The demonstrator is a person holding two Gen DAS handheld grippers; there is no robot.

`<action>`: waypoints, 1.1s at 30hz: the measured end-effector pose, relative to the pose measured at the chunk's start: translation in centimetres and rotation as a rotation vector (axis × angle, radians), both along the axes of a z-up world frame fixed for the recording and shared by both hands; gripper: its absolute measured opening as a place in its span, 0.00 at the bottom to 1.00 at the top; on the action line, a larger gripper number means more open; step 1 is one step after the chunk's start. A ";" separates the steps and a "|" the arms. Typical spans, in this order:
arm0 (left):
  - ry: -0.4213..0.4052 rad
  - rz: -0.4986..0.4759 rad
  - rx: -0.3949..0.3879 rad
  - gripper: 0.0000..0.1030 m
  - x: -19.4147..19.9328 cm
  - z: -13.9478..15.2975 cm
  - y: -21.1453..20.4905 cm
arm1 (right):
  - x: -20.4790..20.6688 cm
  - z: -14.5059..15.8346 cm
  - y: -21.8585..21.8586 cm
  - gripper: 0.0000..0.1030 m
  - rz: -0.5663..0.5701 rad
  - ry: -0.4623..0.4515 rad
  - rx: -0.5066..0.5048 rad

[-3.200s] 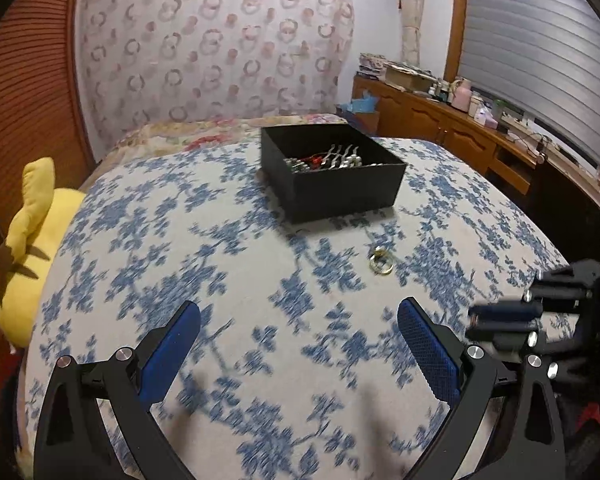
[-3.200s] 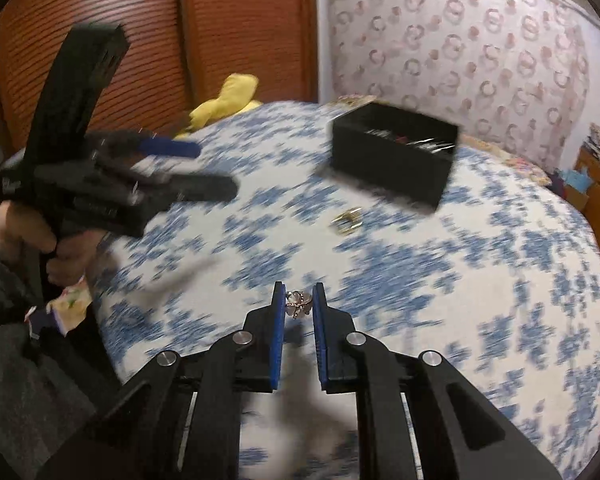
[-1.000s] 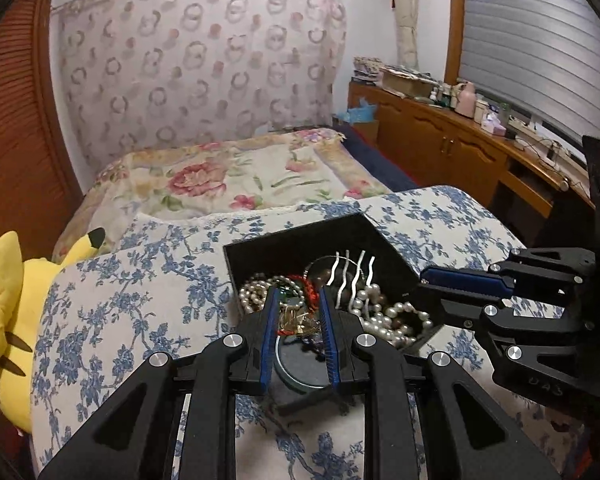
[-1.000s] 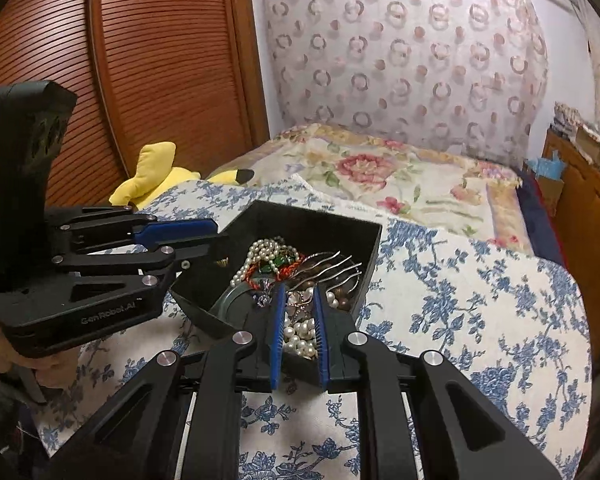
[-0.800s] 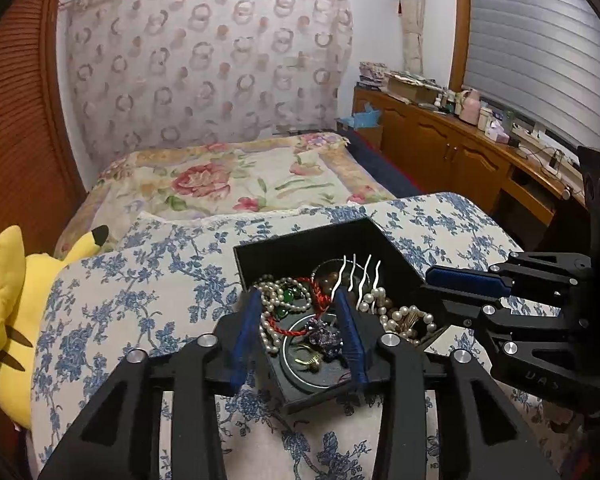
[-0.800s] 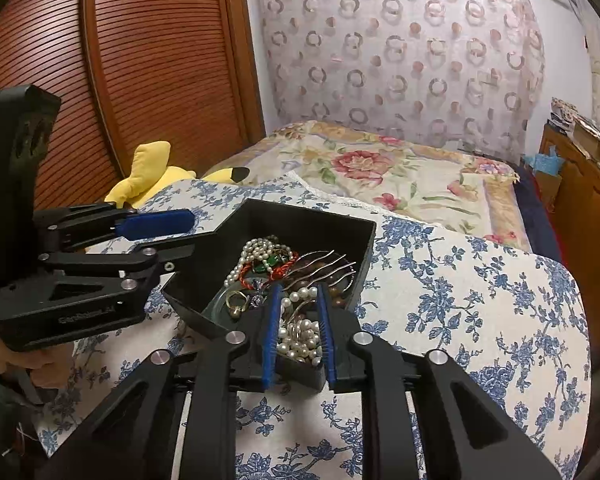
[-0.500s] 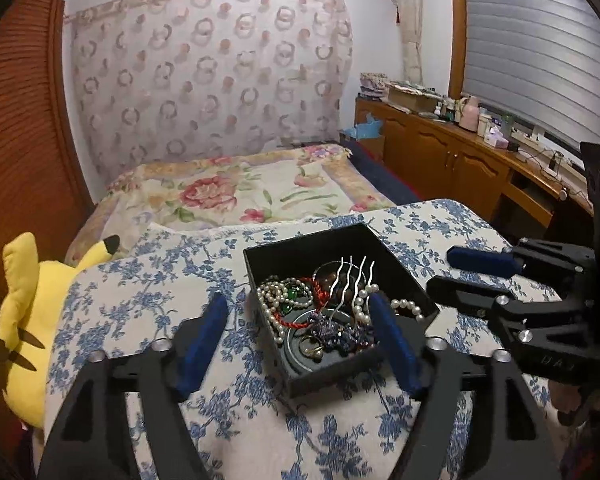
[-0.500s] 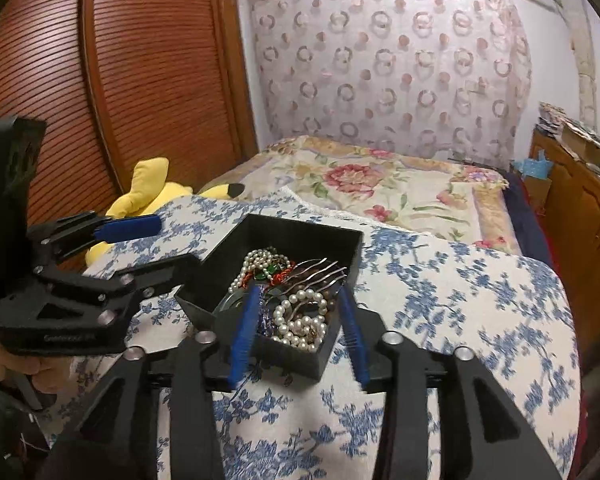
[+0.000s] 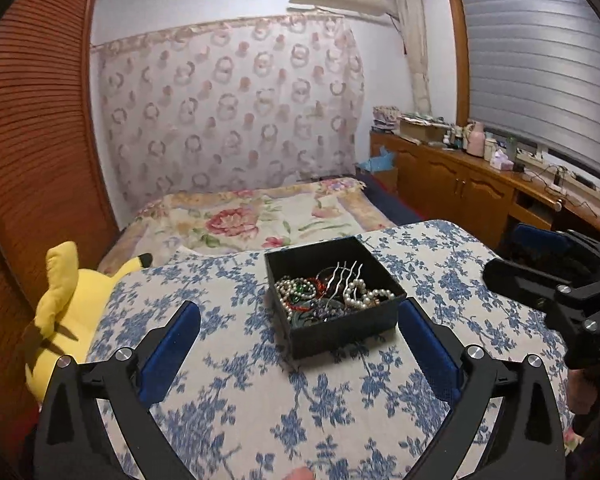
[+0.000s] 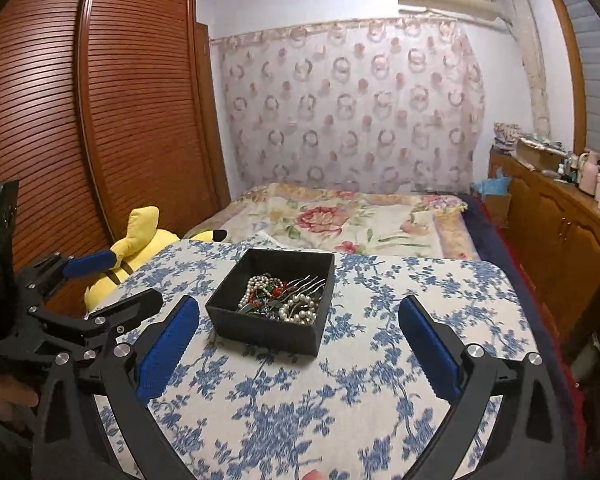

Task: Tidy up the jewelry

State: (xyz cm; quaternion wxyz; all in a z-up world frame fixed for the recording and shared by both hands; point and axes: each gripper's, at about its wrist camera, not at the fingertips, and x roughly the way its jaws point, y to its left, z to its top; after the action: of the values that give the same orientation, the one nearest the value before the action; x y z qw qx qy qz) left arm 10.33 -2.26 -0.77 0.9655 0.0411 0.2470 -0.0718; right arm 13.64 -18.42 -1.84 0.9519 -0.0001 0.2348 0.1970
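Note:
A black open box (image 9: 340,330) (image 10: 266,332) sits on the blue-flowered cloth (image 9: 260,384). It holds pearl strands (image 9: 366,295) (image 10: 296,309), a silver hair comb (image 9: 342,276) and several tangled beads. My left gripper (image 9: 298,312) hangs short of the box. Its jaws are opening wide, with nothing between the blue pads (image 9: 168,352). My right gripper (image 10: 299,306) is likewise drawn back from the box, its jaws opening and empty. Each gripper also shows at the other view's edge: the right gripper (image 9: 518,255), the left gripper (image 10: 120,280).
A yellow plush toy (image 9: 60,300) (image 10: 140,236) lies at the cloth's left edge. Behind the cloth is a bed with a rose-patterned blanket (image 9: 252,216). Louvred wooden doors (image 10: 60,120) stand at the left and a cluttered wooden cabinet (image 9: 460,184) at the right.
Both grippers were shut on small pieces of jewellery over the box. Their jaws have spread wide, the pieces are in the box, and both grippers have pulled back and up.

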 end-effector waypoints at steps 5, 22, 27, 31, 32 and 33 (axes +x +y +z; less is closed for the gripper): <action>-0.003 0.044 -0.002 0.93 -2.2 0.1 0.4 | -2.9 0.7 -0.6 0.98 -0.036 -0.047 0.008; 0.005 0.106 -0.042 0.93 -5.6 -0.5 2.6 | -5.6 -1.3 -1.5 0.98 -0.120 -0.036 -0.005; 0.002 0.108 -0.043 0.93 -5.6 -0.5 2.7 | -5.4 -1.5 -1.5 0.98 -0.121 -0.036 -0.004; 0.002 0.106 -0.044 0.93 -5.7 -0.6 2.8 | -5.4 -1.4 -1.6 0.98 -0.127 -0.036 -0.003; 0.001 0.107 -0.043 0.93 -5.7 -0.6 2.7 | -5.4 -1.4 -1.6 0.98 -0.127 -0.038 -0.005; 0.001 0.106 -0.042 0.93 -5.7 -0.6 2.8 | -5.4 -1.4 -1.6 0.98 -0.129 -0.037 -0.005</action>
State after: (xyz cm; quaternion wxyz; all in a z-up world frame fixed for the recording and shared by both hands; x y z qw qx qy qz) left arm 4.63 0.52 -1.39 0.9685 0.0076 0.2475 -0.0256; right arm 8.25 -20.00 -3.28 0.9668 0.0090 0.2169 0.1347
